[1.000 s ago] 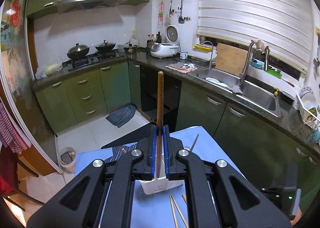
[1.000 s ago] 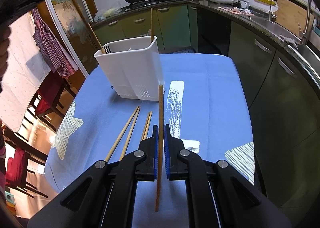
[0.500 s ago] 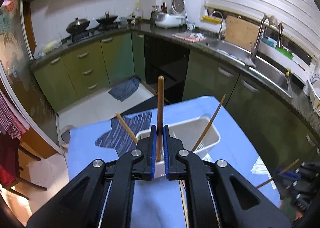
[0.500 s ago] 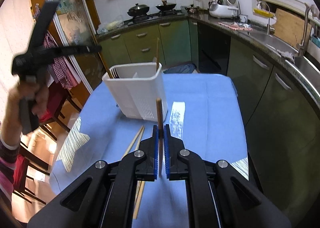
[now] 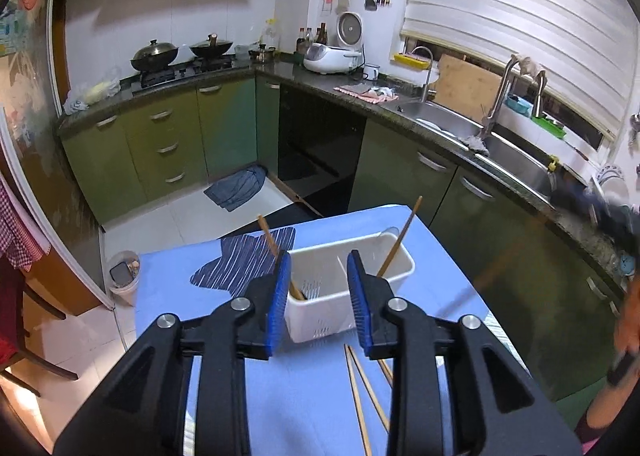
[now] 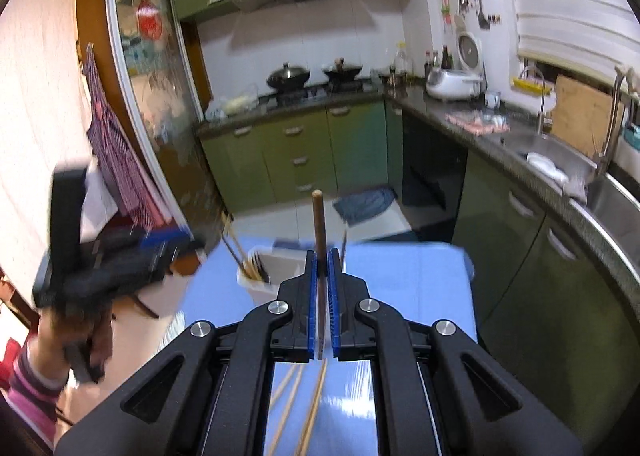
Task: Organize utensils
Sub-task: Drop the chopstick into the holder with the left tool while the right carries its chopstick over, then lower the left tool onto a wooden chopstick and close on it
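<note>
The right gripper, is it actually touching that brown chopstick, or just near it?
Touching. In the right wrist view the right gripper has its blue pads pressed against both sides of the brown chopstick, which stands up between them.

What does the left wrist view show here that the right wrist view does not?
Only the left wrist view shows the left claw open and empty above the white holder, and the striped cloth on the table. Only the right wrist view shows the right claw shut on a dark chopstick, with the left claw at its left edge, blurred. Both show the holder with chopsticks in it, loose chopsticks on the blue table, and the kitchen counters.
</note>
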